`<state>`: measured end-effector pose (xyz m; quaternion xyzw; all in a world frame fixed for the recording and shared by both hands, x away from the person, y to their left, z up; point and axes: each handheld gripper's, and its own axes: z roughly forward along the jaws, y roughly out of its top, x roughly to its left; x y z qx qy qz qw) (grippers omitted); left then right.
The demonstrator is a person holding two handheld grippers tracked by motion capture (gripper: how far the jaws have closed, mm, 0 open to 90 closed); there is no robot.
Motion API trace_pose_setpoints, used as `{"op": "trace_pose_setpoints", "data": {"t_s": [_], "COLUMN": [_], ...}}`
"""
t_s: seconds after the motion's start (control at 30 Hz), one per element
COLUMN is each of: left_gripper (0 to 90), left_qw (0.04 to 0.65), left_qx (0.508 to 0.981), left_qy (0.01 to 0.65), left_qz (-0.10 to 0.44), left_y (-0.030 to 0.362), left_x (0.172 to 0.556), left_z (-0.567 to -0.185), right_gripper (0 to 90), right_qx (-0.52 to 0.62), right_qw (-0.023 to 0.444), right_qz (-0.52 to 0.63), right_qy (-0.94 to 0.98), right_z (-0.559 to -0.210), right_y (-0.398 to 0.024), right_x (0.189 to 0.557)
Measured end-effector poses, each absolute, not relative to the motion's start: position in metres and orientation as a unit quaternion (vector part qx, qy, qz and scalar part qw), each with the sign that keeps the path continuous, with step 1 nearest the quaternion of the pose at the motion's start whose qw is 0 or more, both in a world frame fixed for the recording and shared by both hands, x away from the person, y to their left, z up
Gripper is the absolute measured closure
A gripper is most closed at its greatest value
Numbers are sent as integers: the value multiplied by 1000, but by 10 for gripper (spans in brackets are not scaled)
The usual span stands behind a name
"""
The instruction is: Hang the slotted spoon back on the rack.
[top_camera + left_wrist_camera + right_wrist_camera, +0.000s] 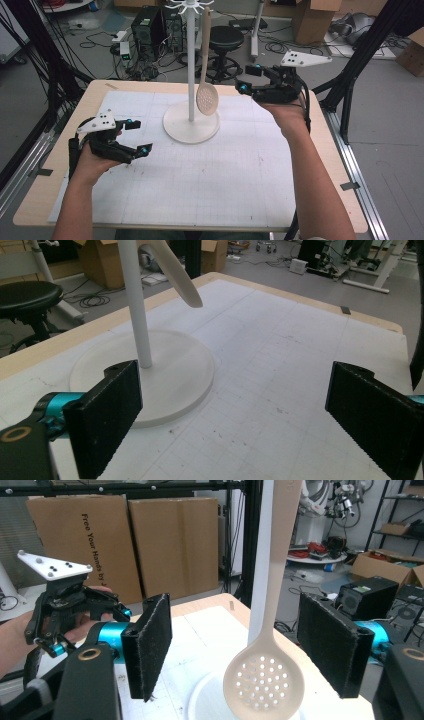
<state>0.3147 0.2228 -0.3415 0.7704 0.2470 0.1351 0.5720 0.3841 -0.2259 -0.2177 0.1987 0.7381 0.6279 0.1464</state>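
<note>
- I take the white stand [191, 107] as my landmark: a thin upright pole on a round flat base, set toward the far middle of the table [320, 165], on the gridded white mat [210, 175].
- The slotted spoon [206, 97] hangs from a hook at the top of the stand, handle up, its perforated bowl low beside the pole and just above the base on the right side as the high view shows it.
- My right gripper [250, 79] is held to the right of the stand, raised above the table and pointing leftward at the spoon's bowl.
- Its fingers are apart with nothing pinched. In the right gripper view the spoon's bowl [263, 680] sits in the gap between the two black pads [150, 645], touching neither.
- I cannot tell from the pictures how near the bowl is to the pads in depth; the high view puts the tips near the bowl but apart from it.
- My left gripper [139, 136] is to the left of the stand and nearer to me, low over the mat, pointing right toward the base.
- Its fingers are wide apart and empty; in the left gripper view the stand's base [175, 370] lies ahead, with the spoon's handle [177, 275] slanting down beside the pole.
</note>
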Motion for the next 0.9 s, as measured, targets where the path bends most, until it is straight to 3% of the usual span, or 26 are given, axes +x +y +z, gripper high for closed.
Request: {"op": "trace_pose_setpoints", "data": {"t_s": [0.33,0.9], "left_gripper": [87,77], "left_qw": [576,586], "left_qx": [766,760], "left_qy": [256,256], "left_qz": [128,120], "left_y": [228,232], "left_x": [318,319], "left_z": [-347,-355], "right_gripper": [275,203], "right_qx": [206,245], "right_qw": [151,148], "right_qz": [623,621], "right_qy": [739,730], "right_z": [-239,-316], "right_y": [-237,-257], "right_x": [373,336]}}
